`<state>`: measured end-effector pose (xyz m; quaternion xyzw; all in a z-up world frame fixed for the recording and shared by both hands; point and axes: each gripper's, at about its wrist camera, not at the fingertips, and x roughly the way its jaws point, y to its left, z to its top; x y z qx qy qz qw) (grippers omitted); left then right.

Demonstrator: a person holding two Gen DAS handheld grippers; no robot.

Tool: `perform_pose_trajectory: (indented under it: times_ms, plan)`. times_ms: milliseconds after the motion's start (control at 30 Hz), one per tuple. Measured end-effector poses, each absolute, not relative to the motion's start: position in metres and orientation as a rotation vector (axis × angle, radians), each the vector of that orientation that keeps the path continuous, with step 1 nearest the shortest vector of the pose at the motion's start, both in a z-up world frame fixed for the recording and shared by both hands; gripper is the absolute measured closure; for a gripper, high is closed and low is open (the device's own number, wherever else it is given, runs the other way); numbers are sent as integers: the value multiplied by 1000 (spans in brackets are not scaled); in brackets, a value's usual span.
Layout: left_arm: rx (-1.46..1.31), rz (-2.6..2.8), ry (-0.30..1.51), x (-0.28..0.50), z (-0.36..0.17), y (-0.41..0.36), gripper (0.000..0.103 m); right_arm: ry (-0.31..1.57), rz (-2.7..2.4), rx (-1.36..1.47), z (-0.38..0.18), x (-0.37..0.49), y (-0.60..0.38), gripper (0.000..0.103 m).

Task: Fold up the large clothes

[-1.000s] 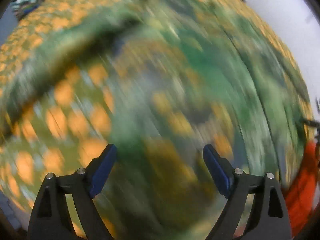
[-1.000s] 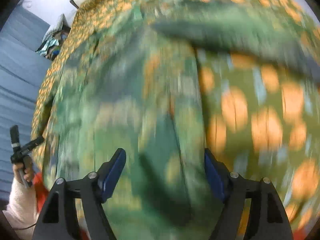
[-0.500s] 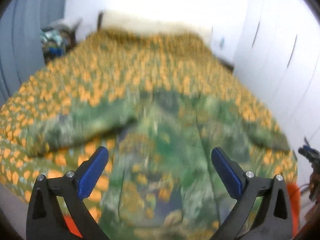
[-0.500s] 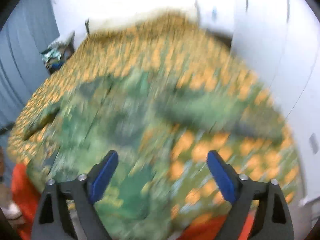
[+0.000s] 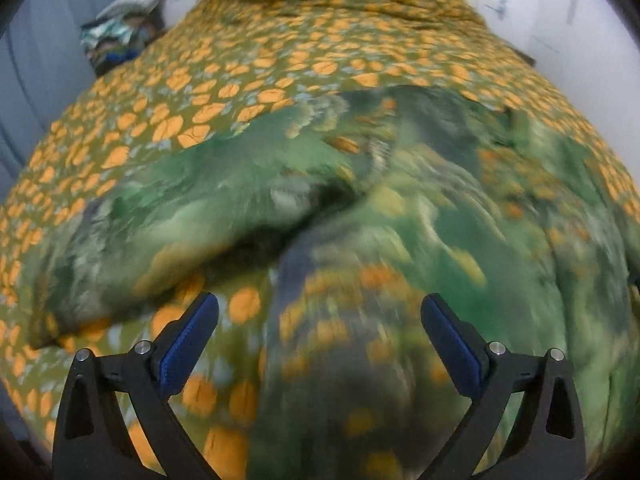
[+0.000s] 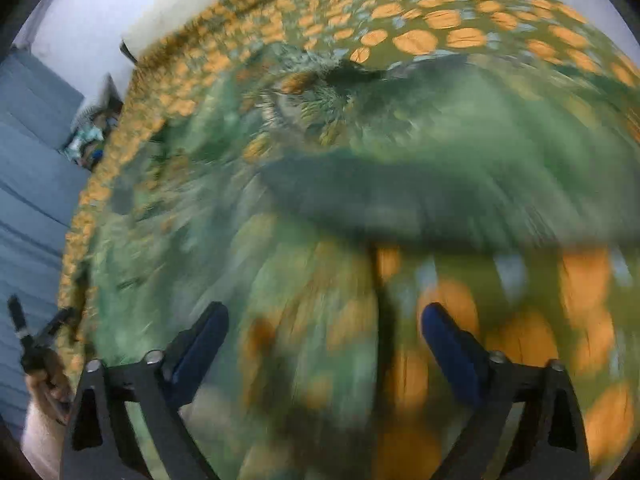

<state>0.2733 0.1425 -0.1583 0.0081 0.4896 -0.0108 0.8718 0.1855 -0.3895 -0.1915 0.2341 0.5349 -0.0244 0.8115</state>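
We see the green patterned garment (image 5: pixel 400 208) spread on the bedspread (image 5: pixel 280 52), one sleeve (image 5: pixel 180 216) flung outward; the left gripper (image 5: pixel 320 336) gapes empty, the right gripper (image 6: pixel 324 340) is closing on nothing. A hasty pinch may snag the bedspread with the cloth

A big bed (image 5: pixel 320 52) fills the room, under a green cover with orange spots (image 5: pixel 248 80). White walls (image 5: pixel 560 8) stand behind it. A pile of things (image 5: pixel 120 28) sits beside the bed, near grey-blue curtains (image 6: pixel 28 168).
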Motion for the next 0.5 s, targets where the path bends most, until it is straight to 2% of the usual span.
perform_pose_trajectory:
  times_ms: [33,100,200,367,500]
  plan:
    - [12,-1,1039,288,-165,144,1,1150,-58,472,-197,205,-392,27]
    - [6,64,1065,316,-180,148,2,1133,-105,463,-202,239,-404,28]
    - [-32,112,1070,347,-191,152,1,1095,-211,424,-200,272,-419,38]
    - [-89,94,1067,350,-185,157,2,1101,-179,516,-194,291,-446,38]
    - [-21,-5,1014,296,-158,157,2,1064,-50,579,-163,246,-449,21]
